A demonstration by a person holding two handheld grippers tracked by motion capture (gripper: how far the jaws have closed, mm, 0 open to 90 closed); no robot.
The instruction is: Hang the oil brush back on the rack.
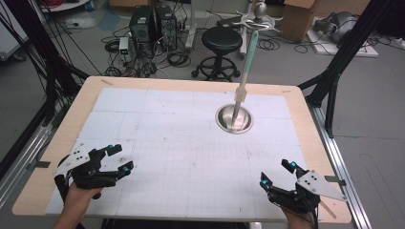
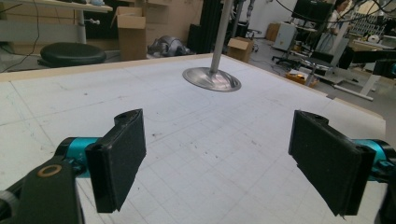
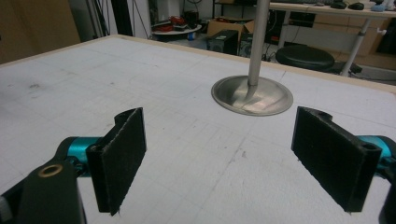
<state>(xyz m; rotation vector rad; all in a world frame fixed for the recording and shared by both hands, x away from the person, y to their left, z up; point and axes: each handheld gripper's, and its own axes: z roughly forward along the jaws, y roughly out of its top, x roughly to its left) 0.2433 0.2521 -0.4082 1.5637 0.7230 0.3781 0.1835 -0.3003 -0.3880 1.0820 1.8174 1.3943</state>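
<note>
Brushed steel bowl [image 1: 233, 118], shallow, sits right of centre toward the far side of the bench [image 1: 43, 179]; a long utensil [image 1: 244, 71] with a pale green handle and metal shaft stands tilted in it, tip on the bowl floor. Likely light, rigid, slick (metal on metal, may slide). Best hold looks like mid-handle. Left tool [image 1: 118, 159] and right tool [image 1: 276, 174] both gape wide, holding nothing, near corners, well apart from the bowl.

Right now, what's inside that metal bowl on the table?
A tall utensil with a pale green handle stands in the metal bowl, its metal end resting inside. The bowl's bottom beneath that end is covered.
</note>
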